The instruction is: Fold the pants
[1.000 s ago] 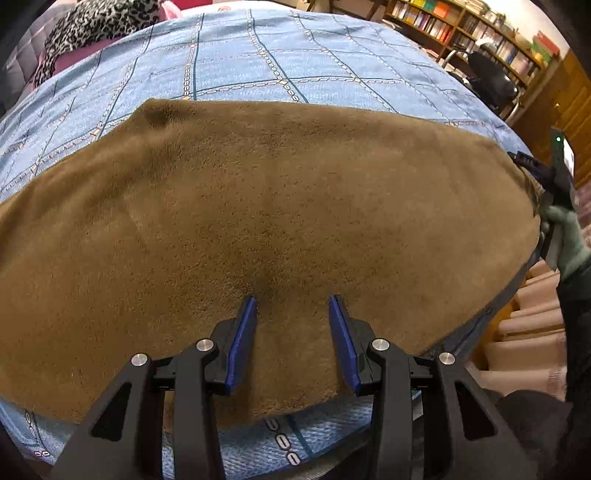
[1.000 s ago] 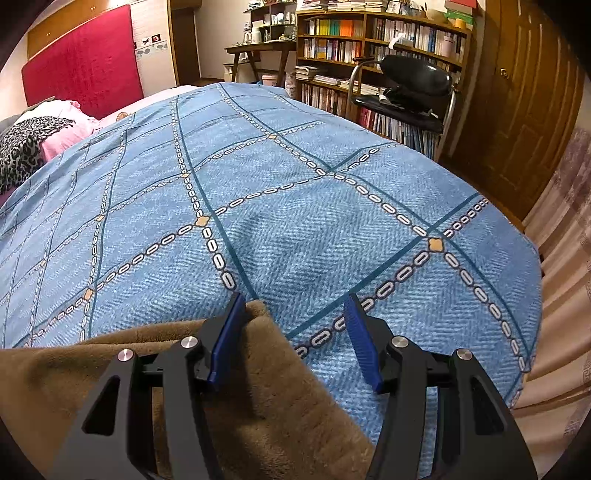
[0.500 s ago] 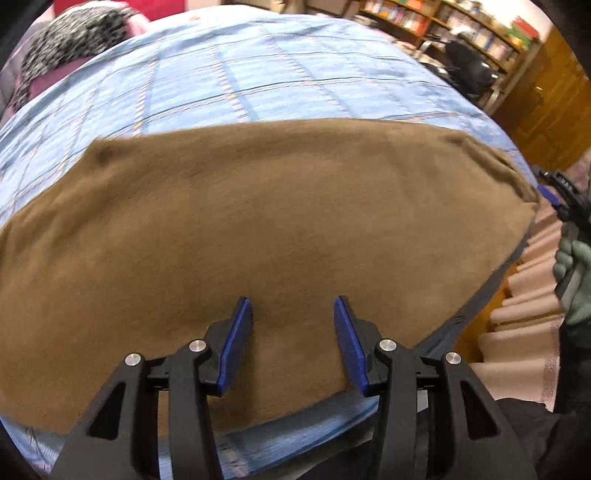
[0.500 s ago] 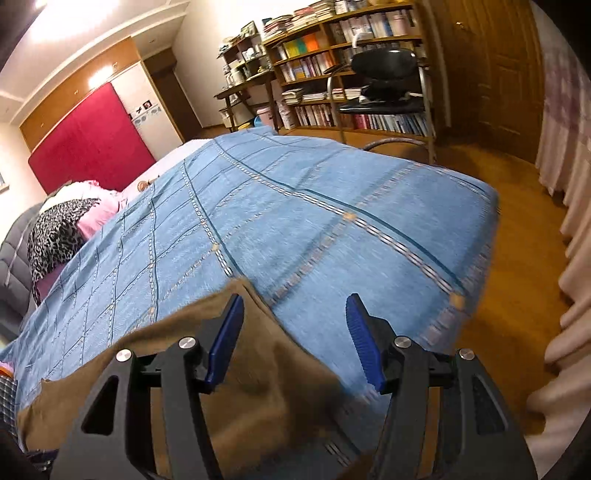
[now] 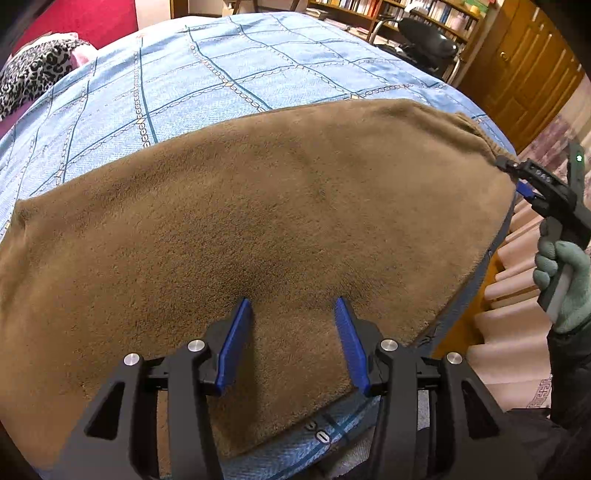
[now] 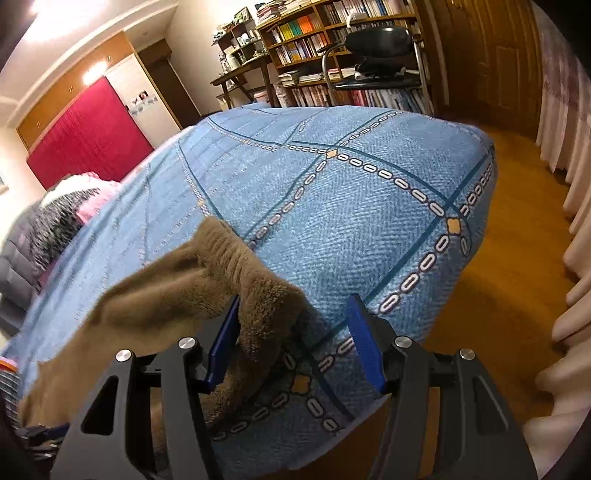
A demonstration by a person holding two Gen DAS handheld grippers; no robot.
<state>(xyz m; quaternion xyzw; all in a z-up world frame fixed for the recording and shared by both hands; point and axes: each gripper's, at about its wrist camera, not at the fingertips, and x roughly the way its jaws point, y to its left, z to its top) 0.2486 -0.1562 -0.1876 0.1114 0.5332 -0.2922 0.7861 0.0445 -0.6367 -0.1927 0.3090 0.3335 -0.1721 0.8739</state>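
Brown fleece pants lie spread flat across the blue patterned bedspread. My left gripper is open and hovers over the near part of the pants, holding nothing. My right gripper is open at the pants' right end, near the bed corner; the ribbed brown edge lies between its jaws against the left finger. In the left wrist view the right gripper shows at the far right end of the pants, held by a green-gloved hand.
A leopard-print cushion and pink bedding lie at the head of the bed. A black chair and bookshelves stand beyond the bed. Wooden floor and pale curtains are on the right.
My right gripper has dropped lower and closer to the bed corner, and the pants' edge now sits between its jaws. My left gripper stayed open over the pants, with its view shifting a little.
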